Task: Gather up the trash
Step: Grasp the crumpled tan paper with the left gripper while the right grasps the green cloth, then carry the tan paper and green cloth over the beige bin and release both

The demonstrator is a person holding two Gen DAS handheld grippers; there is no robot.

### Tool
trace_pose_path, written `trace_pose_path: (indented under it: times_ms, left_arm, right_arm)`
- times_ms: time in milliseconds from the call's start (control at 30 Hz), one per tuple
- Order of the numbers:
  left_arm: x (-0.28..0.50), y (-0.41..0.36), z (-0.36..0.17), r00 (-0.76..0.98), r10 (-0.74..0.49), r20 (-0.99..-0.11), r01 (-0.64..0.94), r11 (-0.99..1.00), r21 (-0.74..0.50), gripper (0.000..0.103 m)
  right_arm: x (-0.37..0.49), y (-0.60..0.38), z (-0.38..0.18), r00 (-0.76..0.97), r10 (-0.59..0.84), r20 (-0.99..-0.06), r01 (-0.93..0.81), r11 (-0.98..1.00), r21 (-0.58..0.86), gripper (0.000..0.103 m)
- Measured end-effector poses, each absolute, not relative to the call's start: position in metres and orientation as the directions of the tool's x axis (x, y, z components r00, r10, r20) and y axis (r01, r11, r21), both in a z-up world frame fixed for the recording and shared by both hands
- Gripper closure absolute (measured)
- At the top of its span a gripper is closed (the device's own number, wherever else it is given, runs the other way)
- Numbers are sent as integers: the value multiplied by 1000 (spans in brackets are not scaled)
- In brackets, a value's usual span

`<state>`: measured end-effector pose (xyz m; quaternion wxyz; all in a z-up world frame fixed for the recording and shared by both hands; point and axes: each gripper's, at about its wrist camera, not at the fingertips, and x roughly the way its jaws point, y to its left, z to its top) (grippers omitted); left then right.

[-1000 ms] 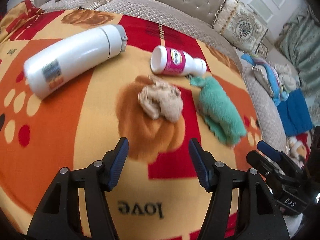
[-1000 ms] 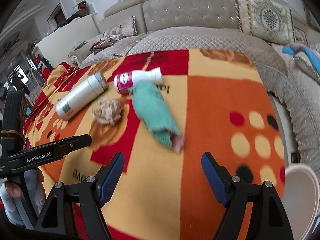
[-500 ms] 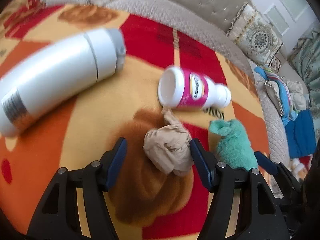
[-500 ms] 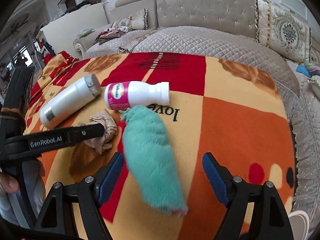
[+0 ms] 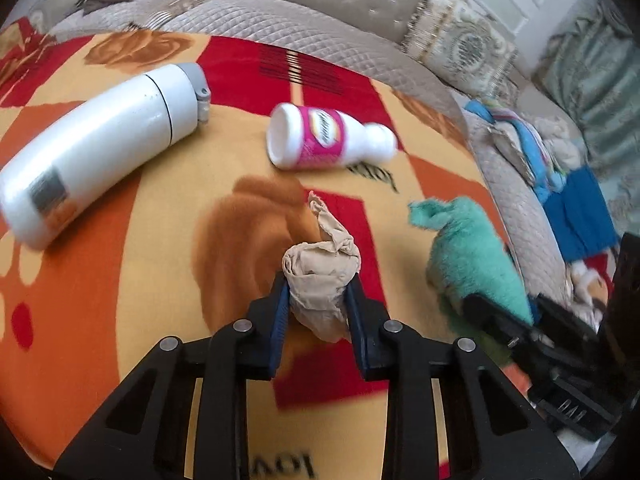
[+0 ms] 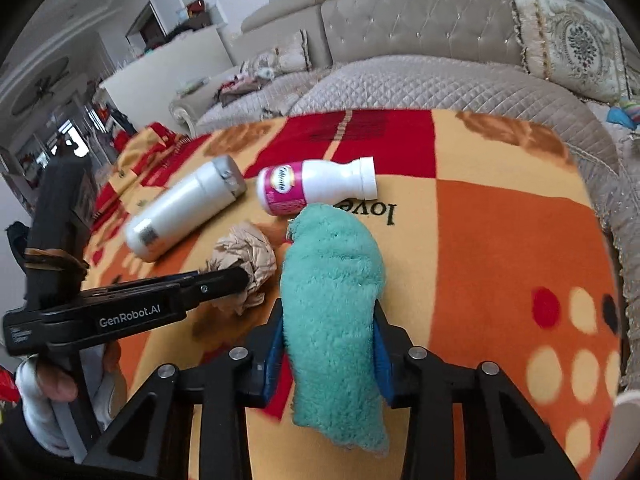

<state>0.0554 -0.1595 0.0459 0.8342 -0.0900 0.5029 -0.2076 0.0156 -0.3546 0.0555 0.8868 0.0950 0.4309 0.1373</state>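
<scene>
Right wrist view: right hand-held gripper (image 6: 329, 336) pinches the green cloth (image 6: 334, 300), its lower end cut off by blur.

Black tongs (image 5: 318, 300) with blue pads (image 5: 279, 316), silver screws, "GenRobot.AI" lettering.

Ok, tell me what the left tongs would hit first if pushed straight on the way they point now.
The left tongs, shut on the crumpled beige wad, have just been closing on it. They point down at the blanket, which the wad would likely meet first; the pink-labelled bottle lies farther on. Depth is unclear.
</scene>
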Motion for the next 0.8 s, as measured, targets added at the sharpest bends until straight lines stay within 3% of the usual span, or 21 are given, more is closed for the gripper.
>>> trace_pose_path:
  times_ms: [800]
  left_arm:
    - [-78,-235,87,418,-503,-756,482,829,-285,78]
  right_arm:
    - [-133,-411,74,685,283,-671,-20,928,371,66]
